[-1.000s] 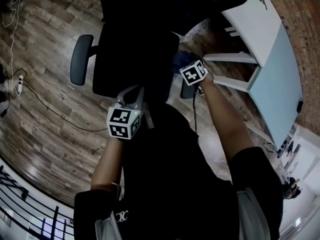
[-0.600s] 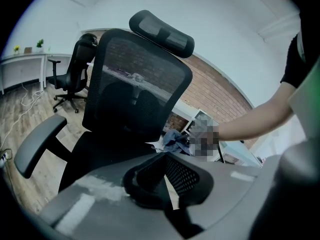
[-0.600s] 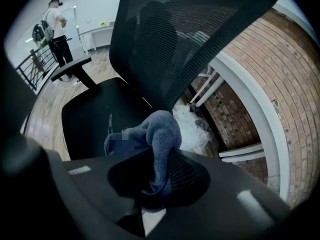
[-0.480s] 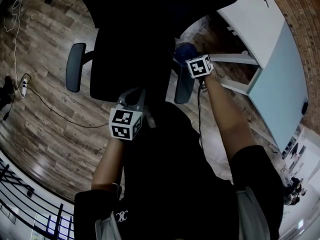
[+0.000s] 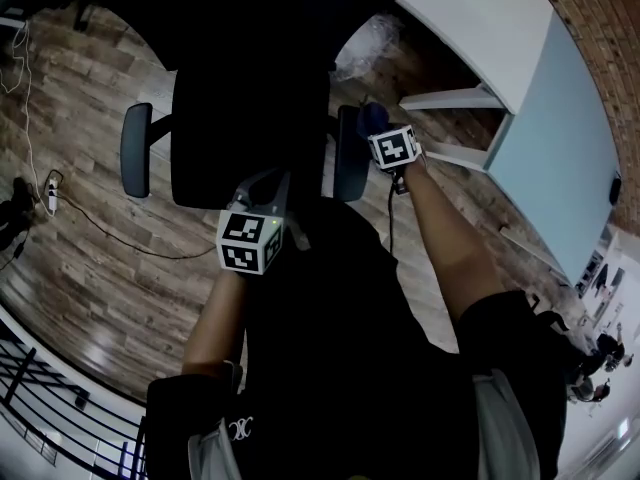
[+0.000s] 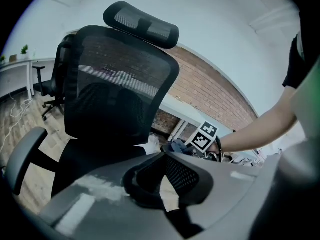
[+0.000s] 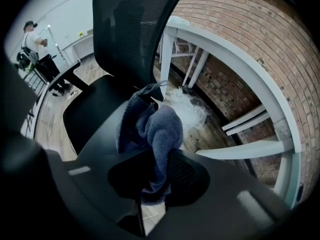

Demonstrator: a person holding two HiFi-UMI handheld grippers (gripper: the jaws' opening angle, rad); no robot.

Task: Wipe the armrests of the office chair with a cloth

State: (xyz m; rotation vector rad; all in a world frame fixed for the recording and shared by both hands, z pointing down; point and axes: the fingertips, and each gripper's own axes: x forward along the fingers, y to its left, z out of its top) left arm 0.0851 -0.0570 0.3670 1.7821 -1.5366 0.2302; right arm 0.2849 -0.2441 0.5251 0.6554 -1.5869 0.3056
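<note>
The cloth (image 7: 155, 129) is a blue towel, soft and light. It will fold and bunch under pressure rather than slide as a flat pad, so the pinch is best kept on a gathered fold with a good wad left free in front to do the wiping. That is how it sits now: the right gripper (image 7: 156, 156) has its jaws closed on the cloth, which bulges out ahead of them. In the head view the wad is just beside the far end of the right armrest (image 5: 350, 158), on its outer side; I cannot tell whether it touches. The left gripper (image 6: 165, 156) is held back at the near edge of the chair (image 6: 120, 84), jaws together with nothing between them. The left armrest (image 5: 135, 153) is well apart, across the seat. Close on the right stand the legs of a white desk (image 5: 470, 18) and a brick wall (image 7: 240, 44) – little elbow room there – with crumpled plastic (image 5: 365, 43) on the floor beyond and a cable (image 5: 100, 218) trailing off to the left.
</note>
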